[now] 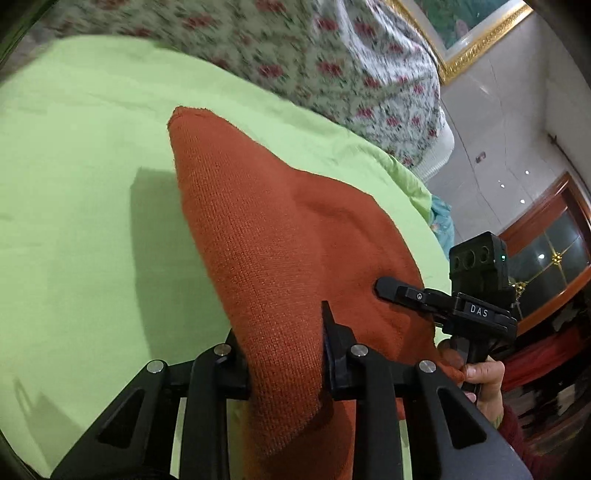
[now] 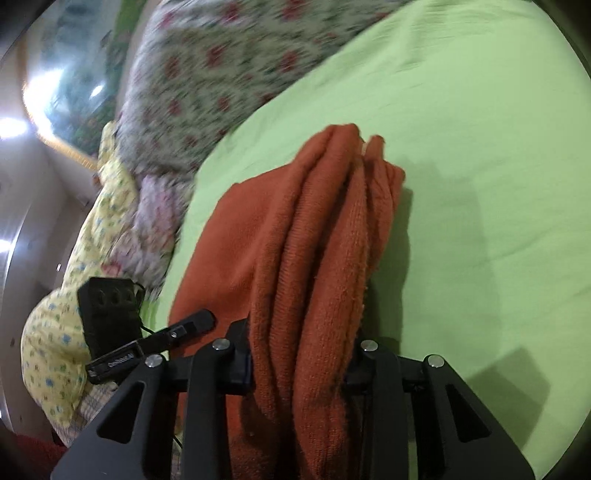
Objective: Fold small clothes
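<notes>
An orange-red knit garment [image 1: 266, 229] hangs stretched between both grippers above a light green bedsheet [image 1: 81, 177]. My left gripper [image 1: 284, 354] is shut on one edge of it. The right gripper [image 1: 391, 290] shows at the right of the left wrist view, gripping the garment's other edge. In the right wrist view, my right gripper [image 2: 299, 354] is shut on bunched folds of the garment [image 2: 325, 229], which drape over its jaws. The left gripper [image 2: 199, 319] shows at the lower left there, on the garment's edge.
A floral quilt [image 1: 332, 55] lies heaped at the far side of the bed, also in the right wrist view [image 2: 207, 81]. A yellow patterned pillow [image 2: 55, 332] sits at the left. A gold-framed picture [image 1: 476, 33] and a wooden cabinet [image 1: 554, 243] stand beyond the bed.
</notes>
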A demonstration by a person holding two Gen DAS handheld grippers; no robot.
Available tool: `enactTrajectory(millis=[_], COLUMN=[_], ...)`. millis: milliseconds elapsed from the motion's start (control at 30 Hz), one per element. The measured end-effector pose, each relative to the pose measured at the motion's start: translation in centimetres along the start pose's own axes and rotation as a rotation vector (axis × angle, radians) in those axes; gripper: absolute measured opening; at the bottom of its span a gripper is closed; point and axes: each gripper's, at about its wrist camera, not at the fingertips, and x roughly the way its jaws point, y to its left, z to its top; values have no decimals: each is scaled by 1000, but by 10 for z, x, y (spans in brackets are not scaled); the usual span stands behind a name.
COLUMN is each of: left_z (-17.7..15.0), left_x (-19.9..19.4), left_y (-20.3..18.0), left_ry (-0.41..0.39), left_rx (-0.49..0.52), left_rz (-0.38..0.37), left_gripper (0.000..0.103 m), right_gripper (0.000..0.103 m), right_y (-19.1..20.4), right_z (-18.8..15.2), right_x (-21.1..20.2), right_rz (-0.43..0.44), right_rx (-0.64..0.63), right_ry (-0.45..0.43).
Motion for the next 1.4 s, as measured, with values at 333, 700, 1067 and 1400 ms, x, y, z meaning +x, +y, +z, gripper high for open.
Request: enactTrajectory(millis=[333, 700, 1067, 1400], left_z=[-31, -67, -136, -201], left_x=[-111, -101, -150, -158], left_y=[87, 119, 95, 64], left_ry=[-53, -52, -79, -4], left_rx=[-58, -121, -131, 47], left_rz=[82, 273, 362, 459], left_gripper=[26, 60, 69, 69], right_gripper=[33, 47, 55, 55], right_y=[82, 74, 101, 115], right_z=[-44, -59, -90, -131], right_x=[96, 127, 42, 44], right_rz=[204, 107, 0, 2], right_rx=[-59, -23, -91, -132], right_ry=[114, 184, -69, -22])
